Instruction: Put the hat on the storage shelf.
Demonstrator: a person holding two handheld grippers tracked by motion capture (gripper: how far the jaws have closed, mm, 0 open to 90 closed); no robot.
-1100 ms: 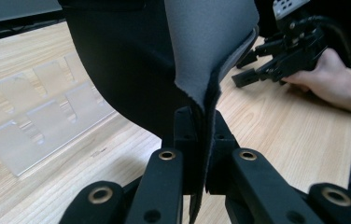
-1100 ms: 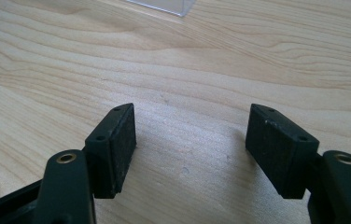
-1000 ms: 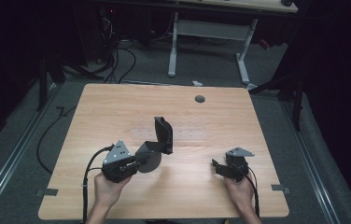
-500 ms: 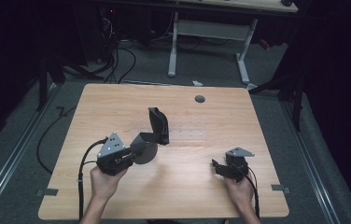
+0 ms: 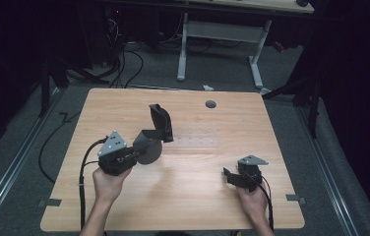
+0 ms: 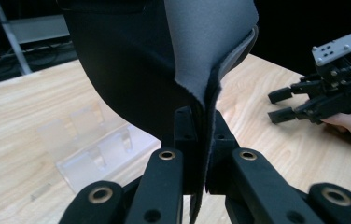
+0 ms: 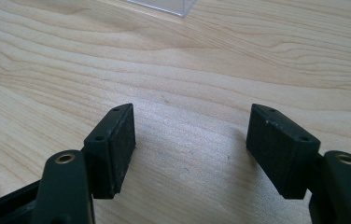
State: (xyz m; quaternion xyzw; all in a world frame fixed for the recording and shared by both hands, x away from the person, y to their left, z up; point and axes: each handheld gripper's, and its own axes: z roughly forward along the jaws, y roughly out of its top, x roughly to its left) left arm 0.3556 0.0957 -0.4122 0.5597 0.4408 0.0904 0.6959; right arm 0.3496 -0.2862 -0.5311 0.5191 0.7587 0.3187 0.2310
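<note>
A floppy black sheet with a grey underside [image 5: 161, 125] hangs curled above the left middle of the wooden table [image 5: 193, 196]. My left gripper [image 5: 144, 142] is shut on its lower edge. The left gripper view has the two jaws pinched on the thin edge [image 6: 205, 135], with the sheet [image 6: 131, 70] rising and folding over above them. A clear plastic stand [image 6: 94, 144] sits on the table behind it. My right gripper [image 5: 230, 177] rests low near the front right, open, with bare wood between its pads [image 7: 190, 149].
A small dark round grommet [image 5: 210, 104] is set in the table near its far edge. The clear stand's corner [image 7: 164, 5] shows ahead of the right gripper. A white desk frame [image 5: 222, 34] and cables lie on the floor beyond.
My left gripper has carried the black sheet to the left, a little up and farther from me. The right gripper has stayed put.
</note>
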